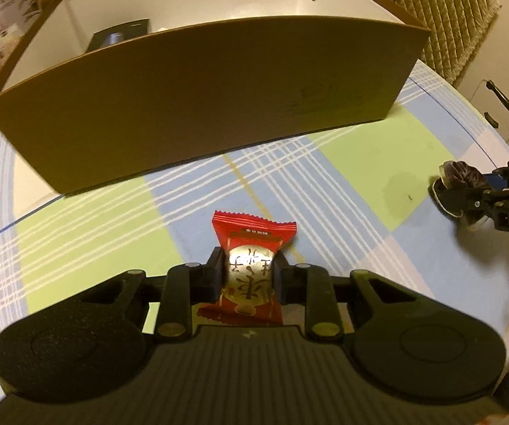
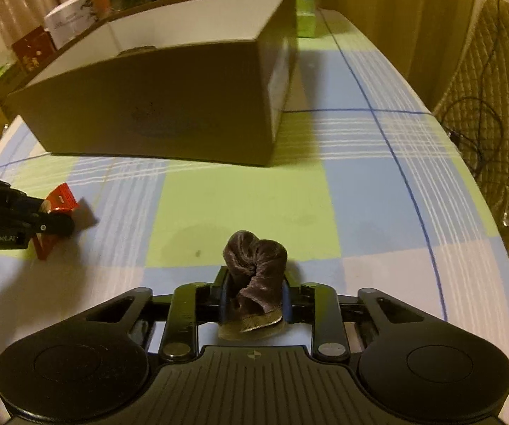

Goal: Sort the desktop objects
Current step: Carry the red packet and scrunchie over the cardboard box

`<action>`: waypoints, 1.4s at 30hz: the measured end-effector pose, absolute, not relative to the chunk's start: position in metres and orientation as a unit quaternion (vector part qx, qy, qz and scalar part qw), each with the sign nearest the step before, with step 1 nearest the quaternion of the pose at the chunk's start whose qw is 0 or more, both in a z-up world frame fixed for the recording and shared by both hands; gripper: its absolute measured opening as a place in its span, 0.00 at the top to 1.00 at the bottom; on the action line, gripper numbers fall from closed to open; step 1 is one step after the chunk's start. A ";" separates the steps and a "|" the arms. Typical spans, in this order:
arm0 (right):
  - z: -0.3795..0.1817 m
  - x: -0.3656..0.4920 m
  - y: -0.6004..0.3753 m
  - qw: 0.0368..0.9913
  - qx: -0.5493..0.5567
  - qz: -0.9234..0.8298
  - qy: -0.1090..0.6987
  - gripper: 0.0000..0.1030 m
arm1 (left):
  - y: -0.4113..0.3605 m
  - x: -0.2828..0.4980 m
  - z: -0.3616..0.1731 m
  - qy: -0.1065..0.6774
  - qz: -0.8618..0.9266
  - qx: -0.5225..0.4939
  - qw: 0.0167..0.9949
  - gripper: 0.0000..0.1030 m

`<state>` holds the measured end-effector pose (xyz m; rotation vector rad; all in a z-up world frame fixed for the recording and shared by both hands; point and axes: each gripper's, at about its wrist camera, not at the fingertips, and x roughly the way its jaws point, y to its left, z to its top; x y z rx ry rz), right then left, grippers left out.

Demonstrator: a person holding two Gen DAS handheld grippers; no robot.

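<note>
My left gripper (image 1: 249,276) is shut on a red snack packet (image 1: 252,244) with a shiny round label, just above the checked tablecloth. In the right wrist view the same packet (image 2: 61,198) shows at the far left, pinched by the left gripper (image 2: 51,219). My right gripper (image 2: 256,287) is shut on a brown velvet scrunchie (image 2: 256,269), which bulges out past the fingers. From the left wrist view the scrunchie (image 1: 458,177) and the right gripper (image 1: 467,198) appear at the right edge. A large brown box (image 1: 198,95), open at the top and white inside, stands beyond both grippers.
Inside the box lies a dark flat item (image 1: 120,37). The round table (image 2: 240,194) wears a green, blue and white checked cloth. A green carton (image 2: 306,14) stands behind the box. Boxes and books crowd the far left; a quilted chair (image 2: 495,81) is on the right.
</note>
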<state>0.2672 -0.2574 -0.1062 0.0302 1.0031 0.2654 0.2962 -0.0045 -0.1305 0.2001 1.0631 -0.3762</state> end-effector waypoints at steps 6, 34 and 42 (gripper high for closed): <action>-0.093 0.263 -0.244 0.868 0.024 0.162 0.469 0.80 | 0.007 0.285 -0.116 0.495 -0.167 0.081 0.849 0.78; 0.020 0.349 -0.201 0.906 0.028 0.231 0.353 0.80 | 0.003 0.372 -0.003 0.381 -0.197 0.071 0.901 0.78; 0.014 0.401 -0.197 0.908 0.035 0.209 0.362 0.80 | -0.013 0.419 -0.009 0.389 -0.210 0.075 0.894 0.78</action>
